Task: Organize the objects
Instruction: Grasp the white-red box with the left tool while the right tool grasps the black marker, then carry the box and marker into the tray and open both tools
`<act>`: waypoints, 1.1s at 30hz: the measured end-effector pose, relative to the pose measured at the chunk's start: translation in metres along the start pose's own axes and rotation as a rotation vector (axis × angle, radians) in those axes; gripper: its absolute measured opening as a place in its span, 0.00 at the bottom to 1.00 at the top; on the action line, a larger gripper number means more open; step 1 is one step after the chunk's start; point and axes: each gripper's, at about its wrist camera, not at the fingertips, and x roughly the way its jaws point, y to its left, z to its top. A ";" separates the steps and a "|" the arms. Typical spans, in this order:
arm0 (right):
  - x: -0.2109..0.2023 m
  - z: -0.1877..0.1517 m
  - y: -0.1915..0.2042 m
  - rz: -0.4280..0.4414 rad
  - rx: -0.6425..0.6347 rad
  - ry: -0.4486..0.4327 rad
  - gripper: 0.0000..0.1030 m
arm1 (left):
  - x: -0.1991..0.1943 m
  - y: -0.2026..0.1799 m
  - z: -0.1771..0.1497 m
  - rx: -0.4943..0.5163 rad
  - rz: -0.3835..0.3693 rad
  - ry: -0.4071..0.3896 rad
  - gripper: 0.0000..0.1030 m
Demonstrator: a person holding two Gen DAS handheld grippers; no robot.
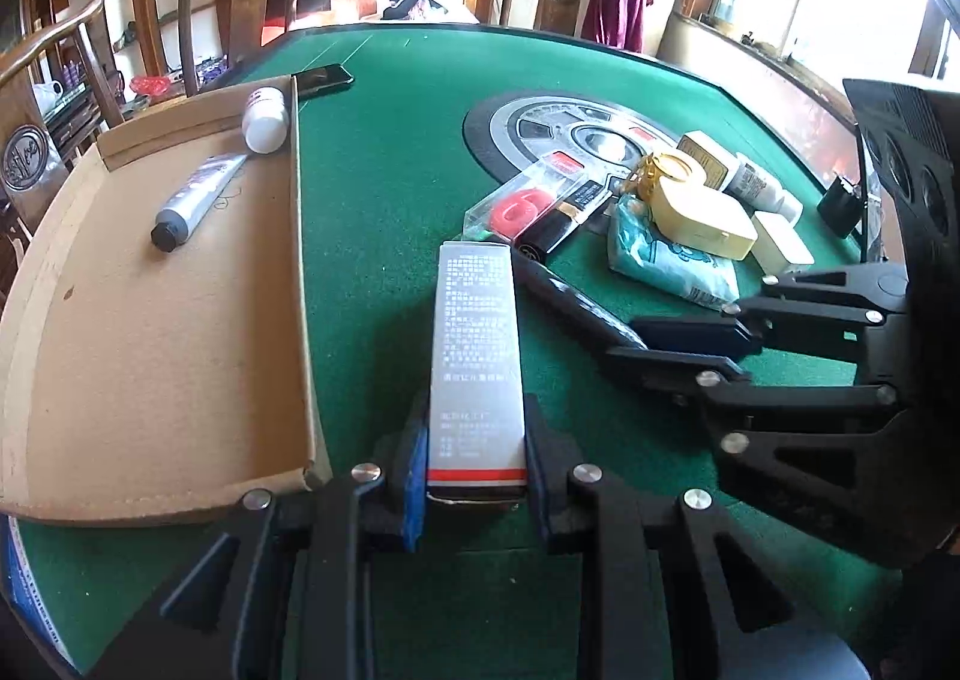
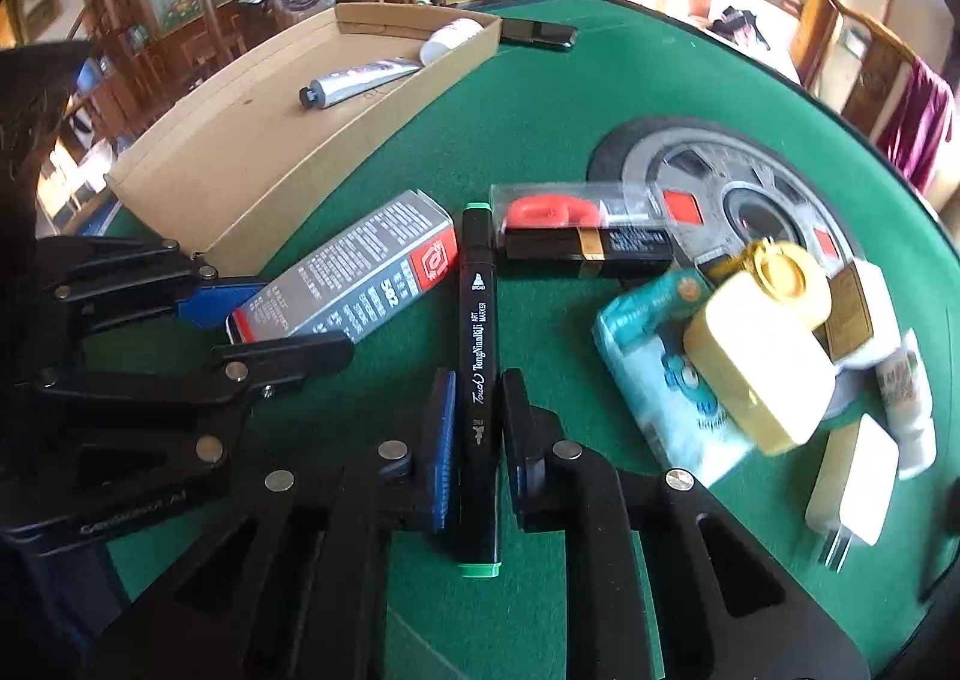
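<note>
- Left gripper (image 1: pixel 477 476): jaws closed onto the near end of grey carton (image 1: pixel 477 356), pads pressing both long sides; carton's far end resting on green table (image 1: pixel 384 188).
- Right gripper (image 2: pixel 474 440): jaws clamped on black art marker (image 2: pixel 477 356), gripped near its low end, green cap protruding behind the pads.
- Just beyond both claws: marker tip near the carton corner and the black lipstick box (image 2: pixel 600 251); risk of knocking either on lift-off.
- Left of the left claw: cardboard tray (image 1: pixel 150 356), near wall close beside the carton; likely snag if swung low.
- Far end of tray: metal tube (image 1: pixel 198 200) and white bottle (image 1: pixel 264 119) already inside.
- Right of the right claw: stacked clutter, yellow case (image 2: pixel 762 368) perched on tissue pack (image 2: pixel 648 380); liable to topple if brushed.
</note>
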 end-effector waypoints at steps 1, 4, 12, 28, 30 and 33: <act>-0.002 -0.002 0.000 0.005 0.006 0.006 0.14 | 0.000 -0.001 -0.001 0.001 -0.003 0.001 0.25; -0.006 -0.009 0.004 0.005 0.013 0.023 0.14 | -0.005 -0.003 -0.003 0.006 -0.018 0.009 0.25; 0.001 -0.004 0.007 -0.035 -0.004 -0.008 0.16 | 0.008 -0.017 0.007 0.050 0.075 0.022 0.26; -0.032 -0.006 0.009 0.056 0.083 -0.092 0.14 | -0.034 -0.001 0.001 -0.018 -0.037 -0.089 0.25; -0.035 -0.008 0.011 0.052 0.090 -0.102 0.14 | -0.041 0.001 0.002 -0.025 -0.046 -0.103 0.25; -0.039 -0.010 0.010 0.060 0.110 -0.119 0.14 | -0.050 0.007 0.002 -0.039 -0.055 -0.121 0.25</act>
